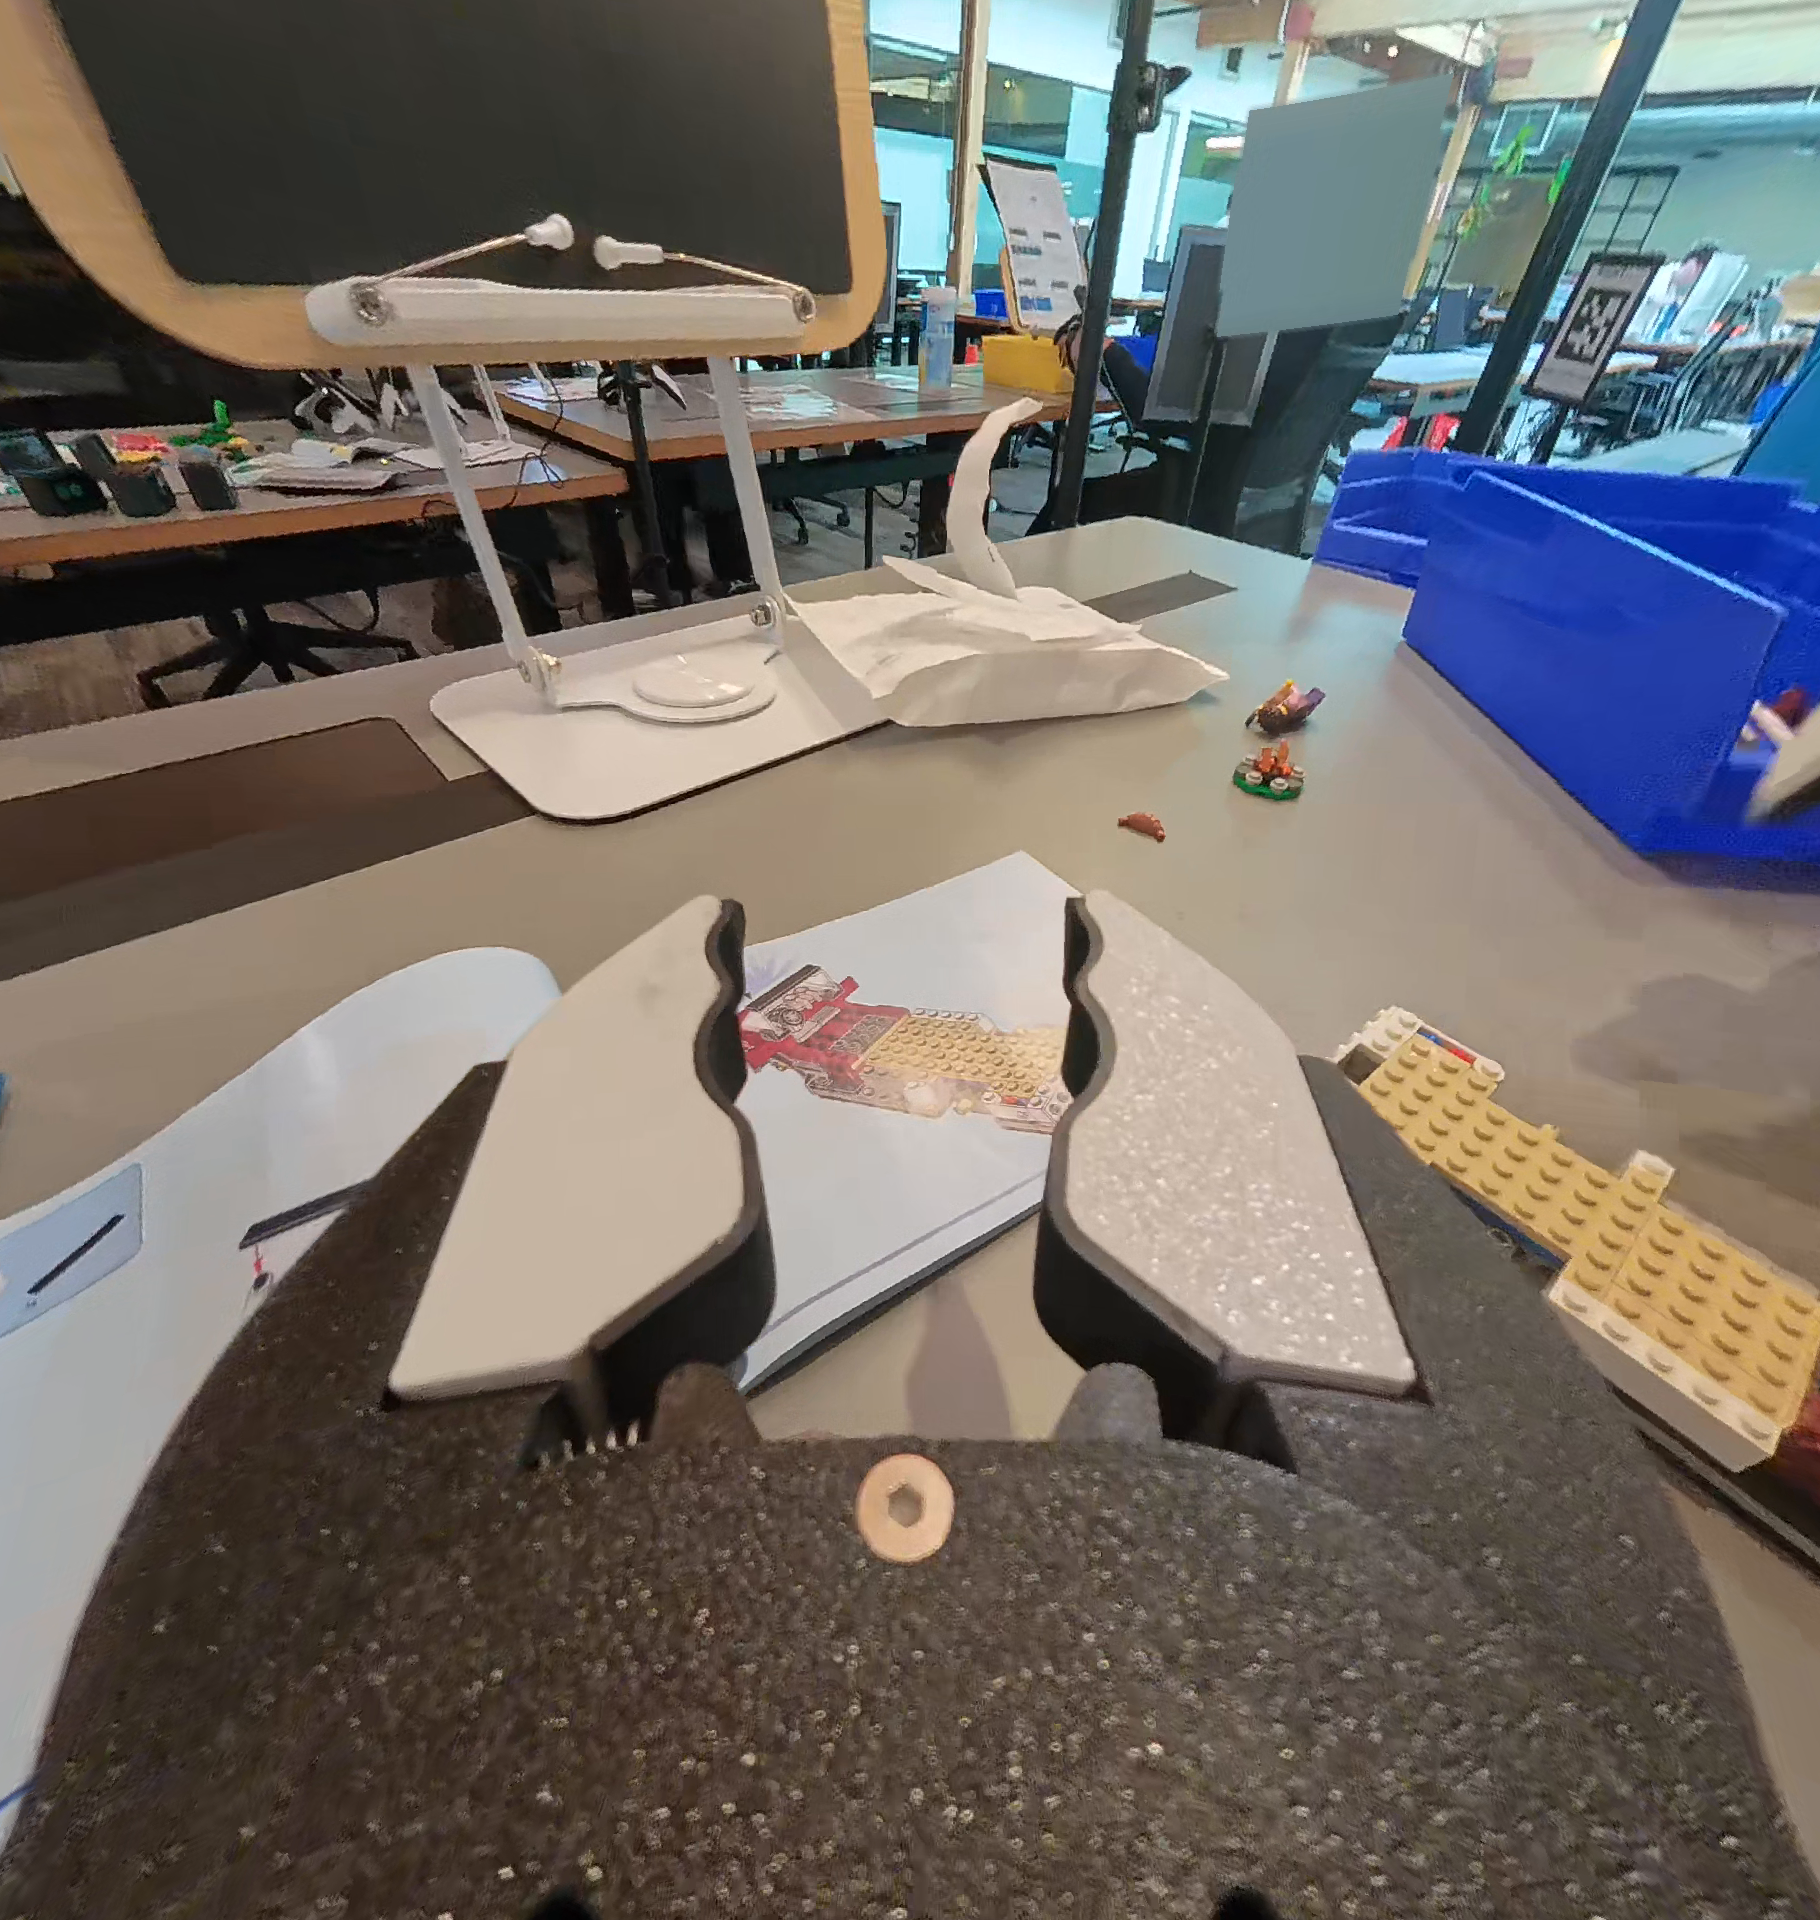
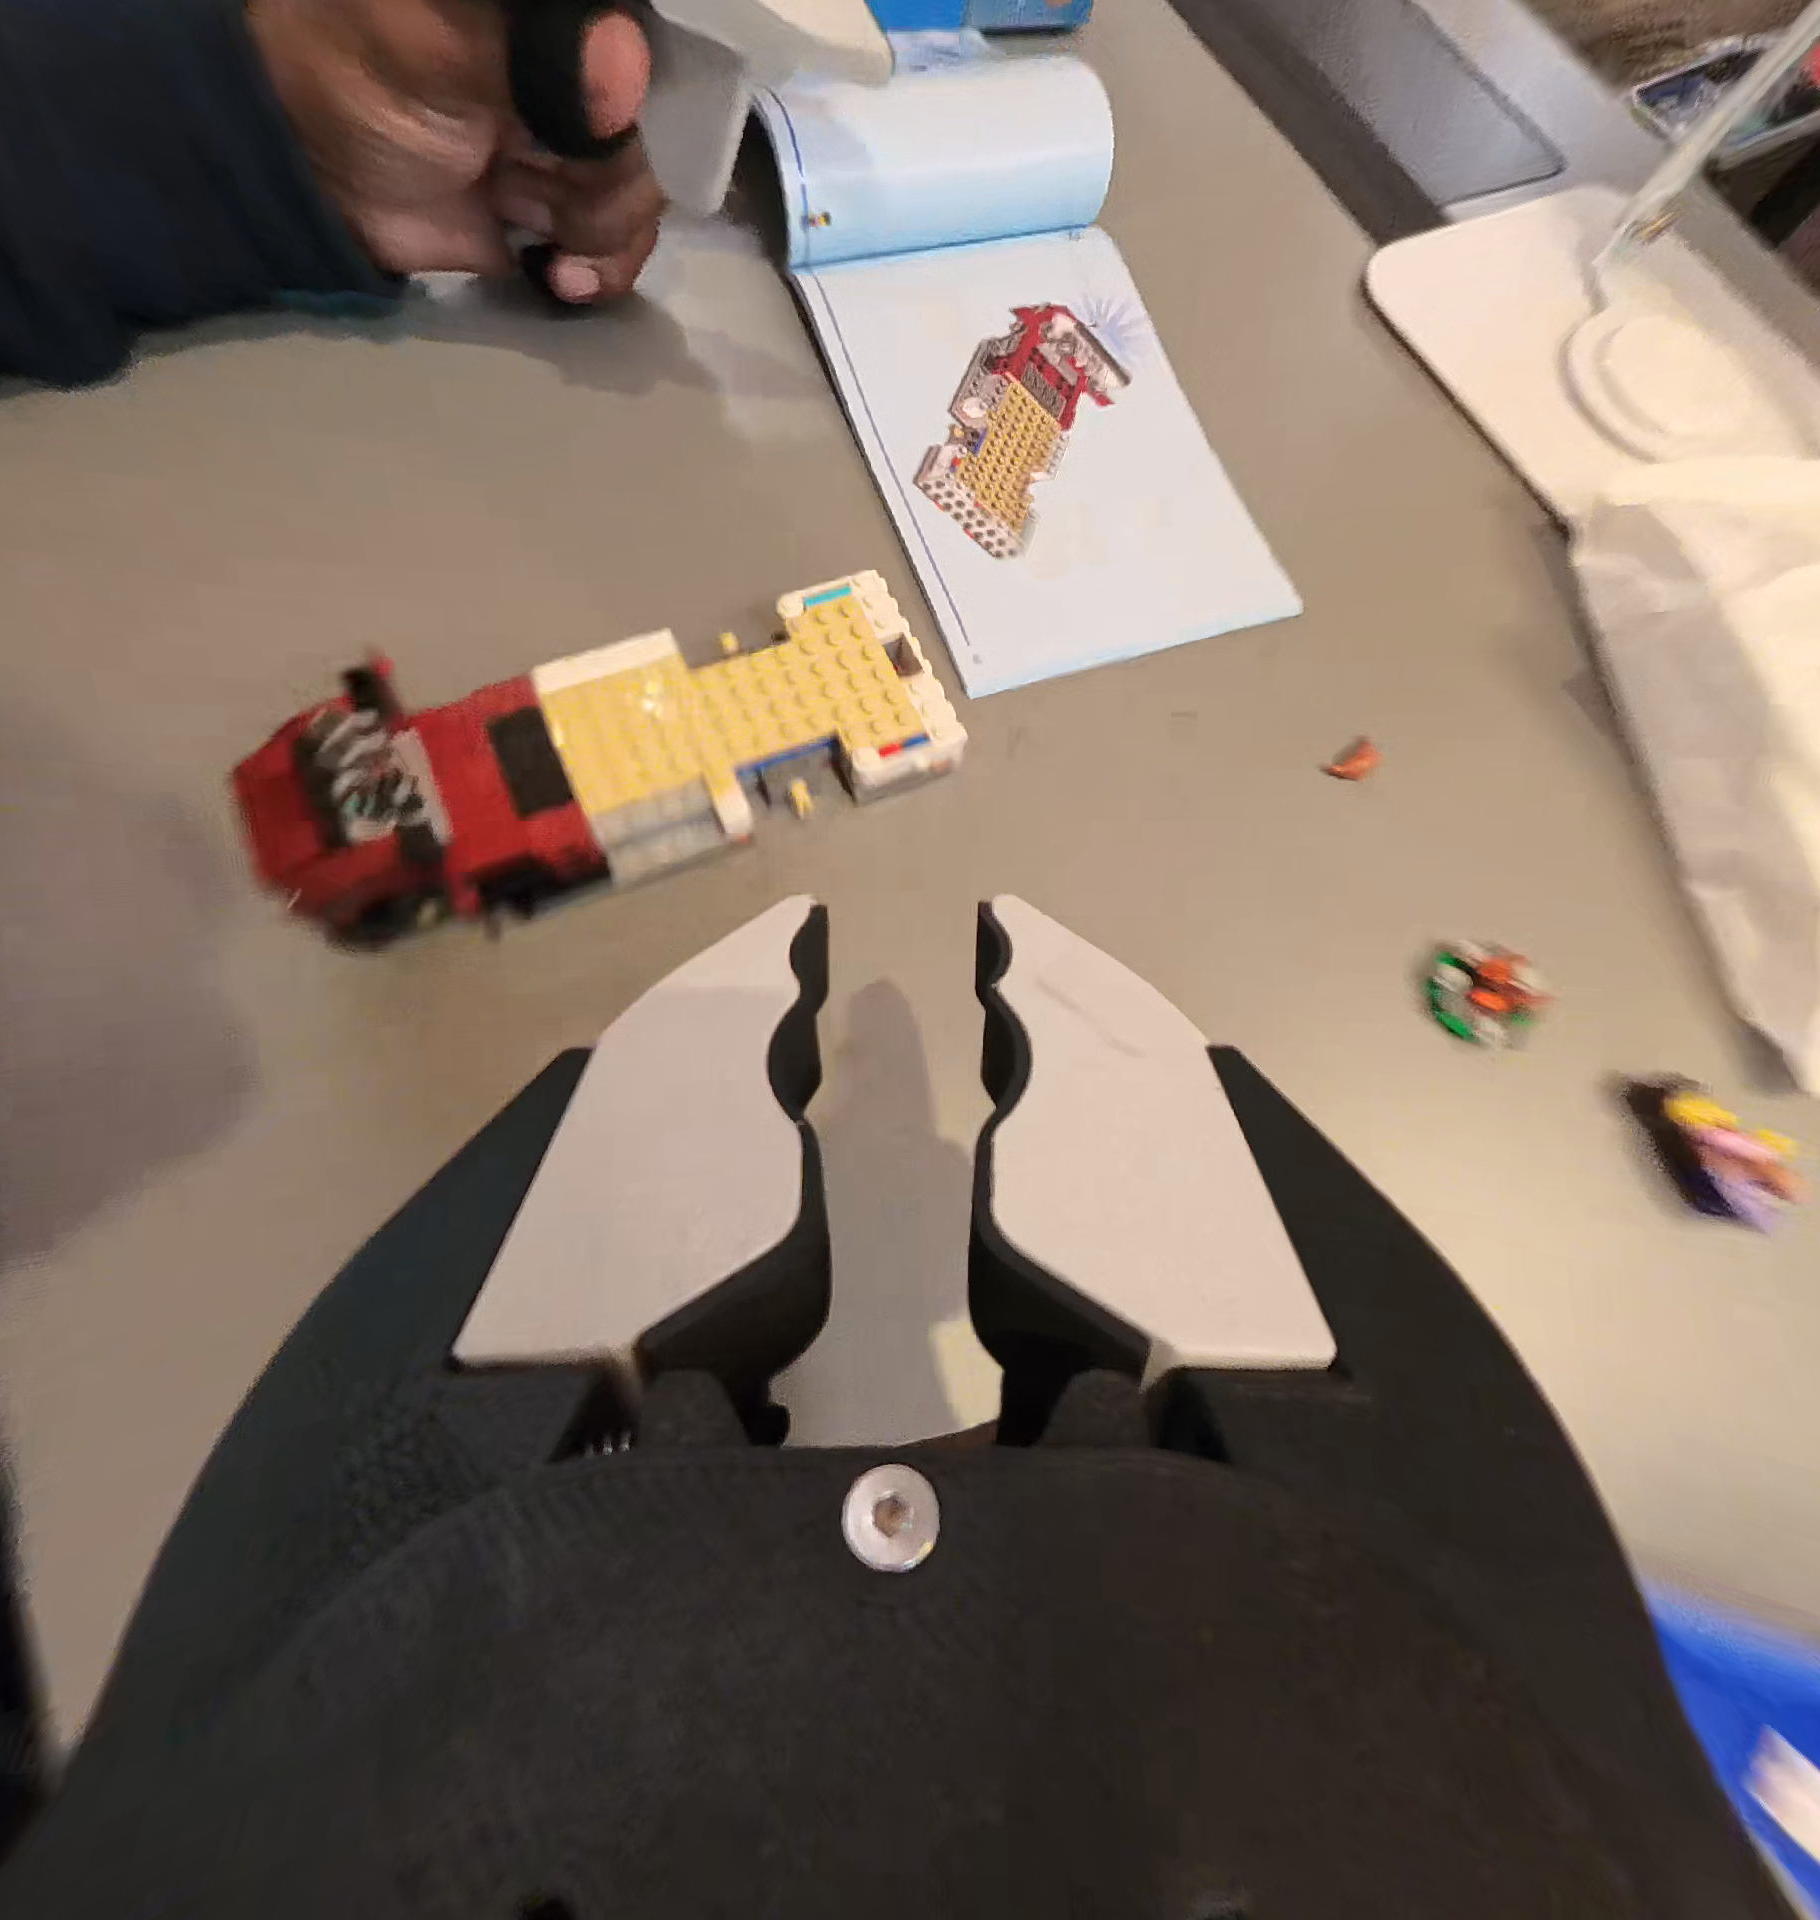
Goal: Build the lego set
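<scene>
Grey and matte, the bench [image 2: 210, 520] carries everything, with an open-plan workshop of desks behind it. Going left to right in the right wrist view: a person's hand [image 2: 470, 145] grips the handle of the left hand-held gripper [image 1: 901, 997], whose jaws stand wide apart with nothing between them, hovering over the pale-blue open instruction booklet [image 2: 1072, 312]. Next lies the red, tan and white brick-built truck model [image 2: 594, 748], its long axis running left-right across the view, red cab to the left, tan studded bed to the right. The right hand-held gripper [image 2: 901, 935] sits just near of it, jaws partly apart and bare, aimed at bare bench beside the model's tan end; it looks the nearer of the two. Further right lie a small brown brick piece [image 2: 1353, 758], a round green-and-orange brick assembly [image 2: 1482, 992], a purple-and-yellow minifigure [image 2: 1716, 1153] and a white crumpled paper bag [image 2: 1737, 675].
</scene>
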A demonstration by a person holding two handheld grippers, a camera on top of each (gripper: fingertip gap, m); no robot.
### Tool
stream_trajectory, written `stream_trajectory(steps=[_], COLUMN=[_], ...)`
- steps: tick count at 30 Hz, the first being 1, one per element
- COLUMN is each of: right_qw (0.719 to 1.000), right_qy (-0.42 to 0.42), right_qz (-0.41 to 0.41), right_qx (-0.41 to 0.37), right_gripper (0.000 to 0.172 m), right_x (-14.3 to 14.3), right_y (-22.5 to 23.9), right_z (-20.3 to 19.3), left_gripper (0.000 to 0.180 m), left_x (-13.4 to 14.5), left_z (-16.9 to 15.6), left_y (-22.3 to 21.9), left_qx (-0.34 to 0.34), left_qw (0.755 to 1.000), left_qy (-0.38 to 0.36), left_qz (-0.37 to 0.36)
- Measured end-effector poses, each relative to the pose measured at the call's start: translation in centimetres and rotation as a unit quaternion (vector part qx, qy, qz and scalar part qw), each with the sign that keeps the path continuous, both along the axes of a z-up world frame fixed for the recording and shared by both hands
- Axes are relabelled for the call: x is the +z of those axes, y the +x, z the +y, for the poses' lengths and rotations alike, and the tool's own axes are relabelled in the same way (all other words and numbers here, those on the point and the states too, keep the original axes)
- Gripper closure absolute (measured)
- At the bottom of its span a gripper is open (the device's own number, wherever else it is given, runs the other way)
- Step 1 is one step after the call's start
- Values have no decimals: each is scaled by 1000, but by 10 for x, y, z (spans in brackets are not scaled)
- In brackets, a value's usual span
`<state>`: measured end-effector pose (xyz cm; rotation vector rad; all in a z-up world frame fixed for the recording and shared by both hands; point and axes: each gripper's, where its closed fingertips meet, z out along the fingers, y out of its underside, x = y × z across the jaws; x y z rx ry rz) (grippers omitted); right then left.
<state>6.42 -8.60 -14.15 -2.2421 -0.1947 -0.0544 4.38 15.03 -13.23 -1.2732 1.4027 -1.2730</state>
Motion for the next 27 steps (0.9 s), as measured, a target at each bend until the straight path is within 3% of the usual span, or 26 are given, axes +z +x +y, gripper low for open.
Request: stream_trajectory(steps=[3, 5, 7, 11, 16, 21, 27], right_qw=[996, 981, 964, 945, 926, 913, 921], right_qy=[-32, -101, -188, -299, -361, -392, -358], right_qz=[-74, -144, -150, -48, -26, -18, -31], right_qx=[-37, -80, -115, -127, -103, -112, -152], right_gripper=[145, 145, 132, 104, 96, 117, 121], right_x=[51, 60, 42, -24, -65, -77, -57], right_y=[54, 120, 185, 256, 282, 293, 297], right_z=[-66, -110, -151, -197, -213, -219, -222], left_gripper=[122, 122, 122, 122, 123, 124, 124], left_x=[-1, -3, -7, -8, -3, -6, -4], left_z=[3, 3, 3, 2, 6, 6, 11], left_y=[-4, -4, -2, -3, -7, -6, -8], left_qx=[-2, -6, -7, -8, 2, -2, 2], left_qw=[1000, 999, 998, 996, 995, 994, 992], left_qy=[-24, -36, -55, -84, -93, -102, -124], left_qz=[7, 17, 32, 38, 18, 29, 18])
